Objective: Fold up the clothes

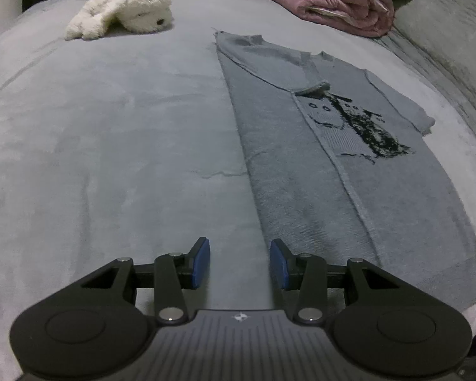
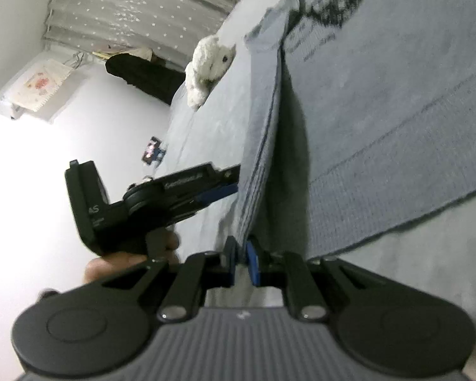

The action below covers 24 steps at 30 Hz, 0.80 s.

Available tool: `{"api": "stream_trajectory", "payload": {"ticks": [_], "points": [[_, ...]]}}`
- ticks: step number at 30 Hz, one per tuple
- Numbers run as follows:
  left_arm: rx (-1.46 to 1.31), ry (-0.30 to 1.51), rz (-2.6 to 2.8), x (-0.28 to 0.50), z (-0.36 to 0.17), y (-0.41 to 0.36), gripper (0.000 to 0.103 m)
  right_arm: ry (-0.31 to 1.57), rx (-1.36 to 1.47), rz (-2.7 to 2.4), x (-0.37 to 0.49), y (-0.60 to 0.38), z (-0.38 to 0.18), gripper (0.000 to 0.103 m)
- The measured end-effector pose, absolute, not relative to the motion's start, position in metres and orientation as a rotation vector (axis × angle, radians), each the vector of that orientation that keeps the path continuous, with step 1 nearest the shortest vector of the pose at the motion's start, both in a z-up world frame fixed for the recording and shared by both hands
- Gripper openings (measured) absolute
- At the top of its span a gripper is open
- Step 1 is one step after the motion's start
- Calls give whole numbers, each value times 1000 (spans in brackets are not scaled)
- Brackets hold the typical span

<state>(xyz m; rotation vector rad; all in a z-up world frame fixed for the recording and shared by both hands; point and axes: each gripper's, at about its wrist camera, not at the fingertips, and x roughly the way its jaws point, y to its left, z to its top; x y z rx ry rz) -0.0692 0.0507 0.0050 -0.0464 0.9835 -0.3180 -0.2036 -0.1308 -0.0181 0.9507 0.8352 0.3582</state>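
Observation:
A grey knit sweater (image 1: 349, 171) with a black graphic lies flat on the grey bed (image 1: 111, 146). Its left side and sleeve are folded in over the front. My left gripper (image 1: 240, 262) is open over bare bedding, just beside the sweater's folded left edge near the hem, with nothing between its blue pads. In the right wrist view the sweater (image 2: 380, 101) fills the right side. My right gripper (image 2: 241, 255) is shut on the sweater's folded edge by the hem, which rises as a ridge ahead of it. The left gripper (image 2: 228, 184) points at that edge from the left.
A white plush toy (image 1: 127, 12) lies at the far left of the bed, also seen as the plush toy (image 2: 209, 63). A pink quilt (image 1: 333, 3) and a grey pillow (image 1: 444, 31) sit at the far right. A hand (image 2: 127, 260) holds the left gripper beside the bed's edge.

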Motion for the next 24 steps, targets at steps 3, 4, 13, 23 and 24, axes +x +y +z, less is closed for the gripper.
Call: {"api": "stream_trajectory", "payload": {"ticks": [3,4,13,23,24], "points": [[-27,981,-315,-71,5,49,41,856,974,278,-202,-143,-28,9],[-21,980,-314,-71,5,48,41,871,970,269,-200,-143,-31,9],[23,966,-304,-76,6,43,41,906,789,241,-196,-131,-20,14],[8,895,-317,-77,19,35,41,805,582,199,-201,-142,12,32],[6,895,-335,-77,19,31,41,797,561,175,-199,-145,12,33]]}}
